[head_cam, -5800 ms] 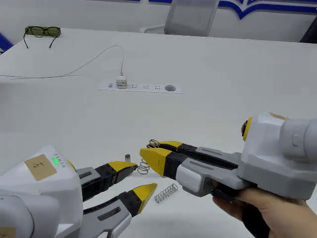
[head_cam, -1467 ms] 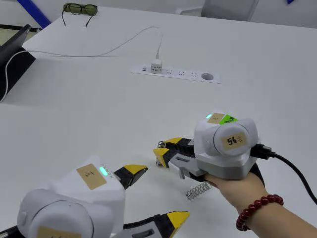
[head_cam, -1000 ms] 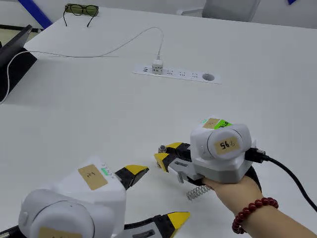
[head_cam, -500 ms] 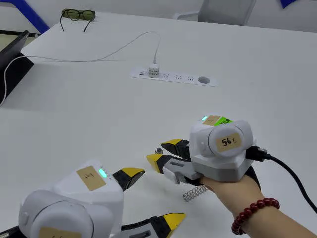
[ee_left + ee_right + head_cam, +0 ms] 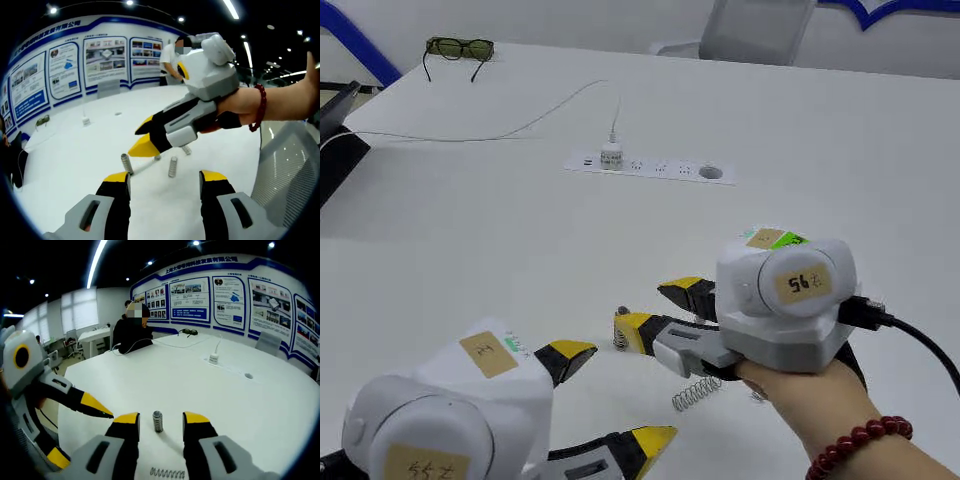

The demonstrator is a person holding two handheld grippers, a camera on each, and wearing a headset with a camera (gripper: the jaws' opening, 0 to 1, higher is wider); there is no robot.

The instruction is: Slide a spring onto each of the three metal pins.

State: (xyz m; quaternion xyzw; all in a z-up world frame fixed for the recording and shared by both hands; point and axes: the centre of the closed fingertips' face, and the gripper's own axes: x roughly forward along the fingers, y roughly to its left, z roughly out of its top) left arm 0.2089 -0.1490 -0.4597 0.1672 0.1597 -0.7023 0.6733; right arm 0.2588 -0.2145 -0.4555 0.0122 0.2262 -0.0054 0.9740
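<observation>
Nearest the person, at about 7 o'clock, the left gripper (image 5: 610, 395) has its yellow tips spread wide and carries nothing. Just past it, near 5 o'clock, a loose spring (image 5: 695, 392) lies flat on the white table (image 5: 470, 220). It sits right on the bare top, not in any box or tray. Beyond that spring the right gripper (image 5: 655, 308) is low over the table, its tips apart too and gripping nothing. At its 9 o'clock, just beside the nearer tip, stands a pin with a spring (image 5: 620, 328) on it. In the left gripper view there look to be more little upright coils (image 5: 173, 166) close by, but they are too small for me to be sure.

I think the loose spring is very light, thin and bouncy. It could roll, or pop away if squeezed hard. A soft pinch across its middle looks best, leaving one end free to go over a pin.

Far off at 12 o'clock is a power strip (image 5: 640, 168), and at 11 o'clock a pair of glasses (image 5: 458, 47).
</observation>
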